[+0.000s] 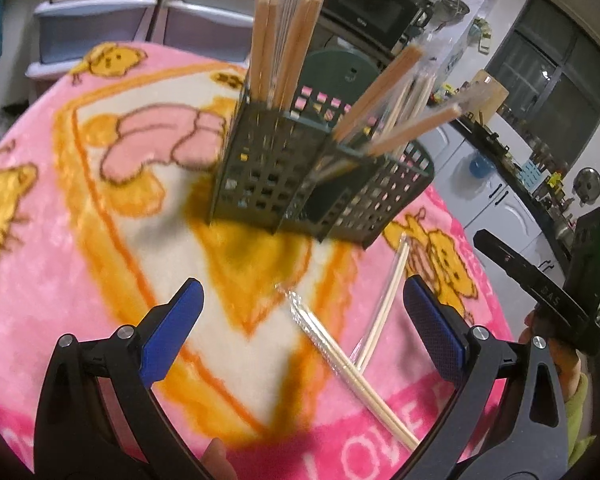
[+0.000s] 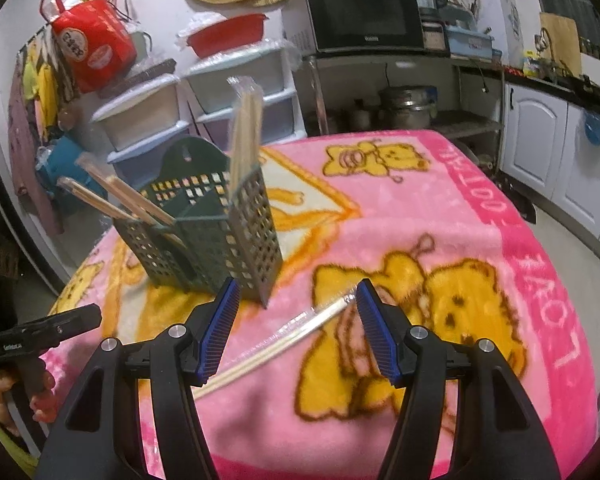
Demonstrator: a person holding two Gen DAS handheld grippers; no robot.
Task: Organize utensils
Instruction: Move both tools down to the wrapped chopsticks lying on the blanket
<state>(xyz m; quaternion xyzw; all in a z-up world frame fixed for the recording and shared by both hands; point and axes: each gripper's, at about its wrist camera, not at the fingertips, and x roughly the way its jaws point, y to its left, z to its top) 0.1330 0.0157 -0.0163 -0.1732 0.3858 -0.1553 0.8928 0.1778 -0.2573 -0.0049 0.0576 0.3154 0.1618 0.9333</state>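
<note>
Pale wrapped chopstick pairs (image 2: 284,340) lie crossed on pink blanket; both fingers wide, empty. Right gripper (image 2: 296,328) should straddle mid-length, then lift toward green lattice holder (image 2: 216,240).

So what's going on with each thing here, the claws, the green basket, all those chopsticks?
Left claw: open, holding nothing, above the blanket.
Right claw: open, holding nothing, above the loose chopsticks.
Green basket: standing upright on the pink blanket.
Chopsticks in basket: wrapped, standing or leaning in the compartments.
Loose chopsticks: wrapped, lying flat on the blanket, crossed.
</note>
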